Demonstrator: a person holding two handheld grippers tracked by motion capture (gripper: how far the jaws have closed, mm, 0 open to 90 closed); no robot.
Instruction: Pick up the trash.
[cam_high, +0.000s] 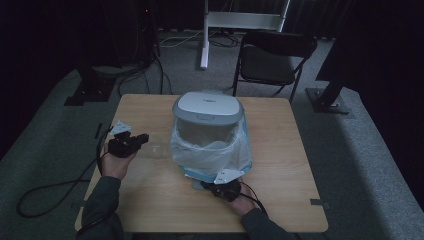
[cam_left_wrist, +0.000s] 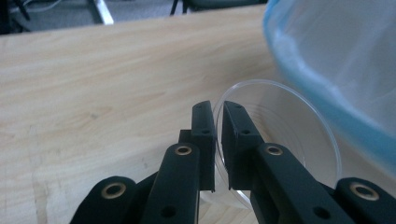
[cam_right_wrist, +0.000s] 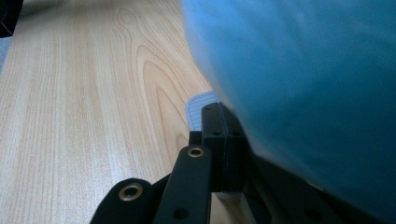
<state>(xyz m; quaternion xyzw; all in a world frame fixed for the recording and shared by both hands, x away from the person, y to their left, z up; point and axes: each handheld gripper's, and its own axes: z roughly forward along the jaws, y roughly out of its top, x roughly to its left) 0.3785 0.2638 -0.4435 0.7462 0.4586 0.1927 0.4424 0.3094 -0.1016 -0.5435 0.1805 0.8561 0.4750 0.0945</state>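
Note:
A grey pedal bin (cam_high: 207, 107) stands mid-table with its lid raised, lined with a white and blue plastic bag (cam_high: 210, 150). Left of the bin, my left gripper (cam_high: 142, 138) is shut on the rim of a clear plastic cup (cam_high: 156, 149). In the left gripper view the cup (cam_left_wrist: 289, 130) lies sideways, its wall pinched between the jaws of my left gripper (cam_left_wrist: 218, 109), close to the bag (cam_left_wrist: 336, 56). My right gripper (cam_high: 207, 186) is low at the bin's front base. There my right gripper (cam_right_wrist: 219, 109) has its jaws pressed together at a grey ribbed pedal (cam_right_wrist: 198, 105), under the bulging bag (cam_right_wrist: 303, 84).
The wooden table (cam_high: 280, 200) has bare room at its front and right. A black folding chair (cam_high: 272, 62) stands behind it, with a white stand (cam_high: 205, 35) and cables on the grey floor. Cables trail off the table's left side.

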